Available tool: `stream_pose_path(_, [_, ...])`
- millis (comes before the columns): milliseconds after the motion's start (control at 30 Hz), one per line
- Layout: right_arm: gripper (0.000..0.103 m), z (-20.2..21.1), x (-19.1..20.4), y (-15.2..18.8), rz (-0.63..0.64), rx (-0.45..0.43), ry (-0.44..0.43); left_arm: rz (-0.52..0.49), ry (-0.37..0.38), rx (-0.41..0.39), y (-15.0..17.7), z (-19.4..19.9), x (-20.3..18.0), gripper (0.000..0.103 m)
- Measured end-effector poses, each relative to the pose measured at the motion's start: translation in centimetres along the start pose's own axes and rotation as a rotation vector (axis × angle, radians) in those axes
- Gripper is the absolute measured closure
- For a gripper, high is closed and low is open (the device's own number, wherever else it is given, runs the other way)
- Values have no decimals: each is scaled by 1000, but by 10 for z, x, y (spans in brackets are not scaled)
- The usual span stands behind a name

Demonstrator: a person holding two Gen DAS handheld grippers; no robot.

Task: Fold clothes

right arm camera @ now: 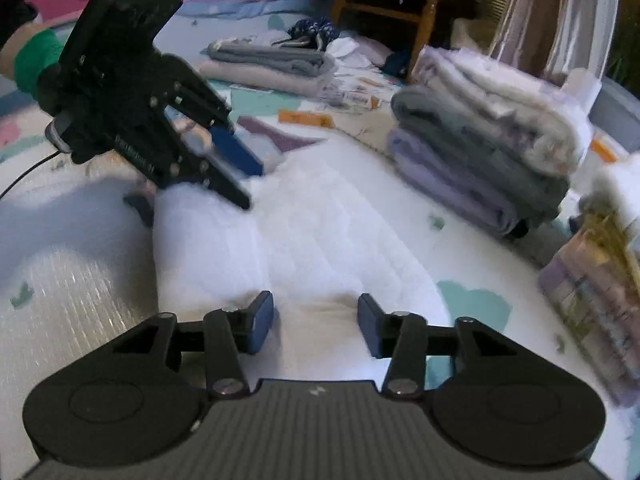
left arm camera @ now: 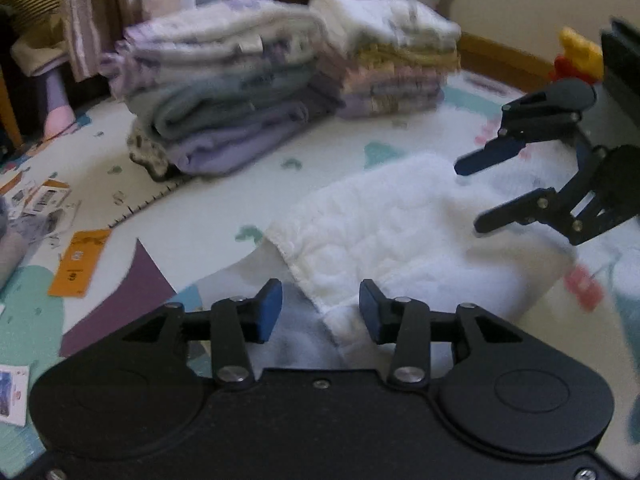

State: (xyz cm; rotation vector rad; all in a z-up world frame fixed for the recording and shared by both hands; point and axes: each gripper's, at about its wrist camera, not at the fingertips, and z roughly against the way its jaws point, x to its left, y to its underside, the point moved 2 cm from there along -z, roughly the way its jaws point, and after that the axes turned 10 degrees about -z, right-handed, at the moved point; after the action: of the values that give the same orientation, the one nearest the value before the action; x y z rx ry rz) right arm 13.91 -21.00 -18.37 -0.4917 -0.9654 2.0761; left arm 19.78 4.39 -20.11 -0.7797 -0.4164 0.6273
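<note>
A: White quilted cloth [left arm camera: 392,236] lies flat on the play mat [left arm camera: 208,216], in front of the folded stacks [left arm camera: 224,92]. Both tools sit at opposite ends of it.
B: Jaw state?
A: Left gripper [left arm camera: 320,312] spread apart, straddling the near hem. Right gripper [right arm camera: 316,322] also apart, nothing clamped.
B: Why there?
A: Likely lining up end grips for the next fold; stacks kept near for drop-off.

Black linkage jaws, blue pads [left arm camera: 269,312], silver screws
</note>
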Motion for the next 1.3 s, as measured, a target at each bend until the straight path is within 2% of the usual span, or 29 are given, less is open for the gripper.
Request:
stream_pose_path(33, [51,7,0,-3,-13,-45,14,14,3,14,5,0,-1,60])
stream_pose_path(67, [47,1,-2,2,-39,1,8,13,-2,65,17,-9,-2,54])
stream_pose_path(100, [47,-7,-3,9,-66,58,1,28,-10,54,22,-10,-2,50])
stream_pose_path(167, [48,-16,-4,24,-91,74,-12,58,-27,33,30,-11,-1,49])
stream_pose_path(233, [48,-22,-1,16,-70,110,3,114,-28,87,20,-10,0,51])
stream_pose_path(300, [49,-16,1,6,-71,102,16,116,-30,81,11,5,-2,51])
stream_pose_path(333, [48,-8,0,3,-90,74,22,149,-46,69,10,14,1,51])
stream_pose_path(367, [48,1,-2,2,-131,50,35,215,-59,67,13,23,7,51])
stream_pose_path(467, [46,15,-25,7,-411,8,89,423,-67,62,31,37,31,46])
stream_pose_path(600, [42,11,-62,45,-853,25,92,659,-42,58,54,44,58,43])
stream_pose_path(667, [42,3,-70,59,-941,37,74,758,-12,53,63,43,67,39])
stream_pose_path(767, [42,-11,-77,67,-1006,26,40,863,51,41,71,36,69,38])
stream_pose_path(967, [42,-23,-76,78,-1098,43,-49,942,145,43,73,11,56,38])
stream_pose_path(1067, [38,-14,-67,77,-1077,41,-43,898,147,45,66,5,41,42])
stream_pose_path(1133, [40,-12,-65,76,-1094,60,-73,882,165,59,63,1,30,71])
stream_pose_path(1167, [69,-11,-64,76,-1104,70,-89,894,188,59,64,0,26,73])
stream_pose_path(1233, [72,-9,-63,75,-1120,79,-104,926,192,25,65,5,20,80])
stream_pose_path(1300, [73,-4,-62,73,-1133,75,-98,966,199,-2,64,11,22,82])
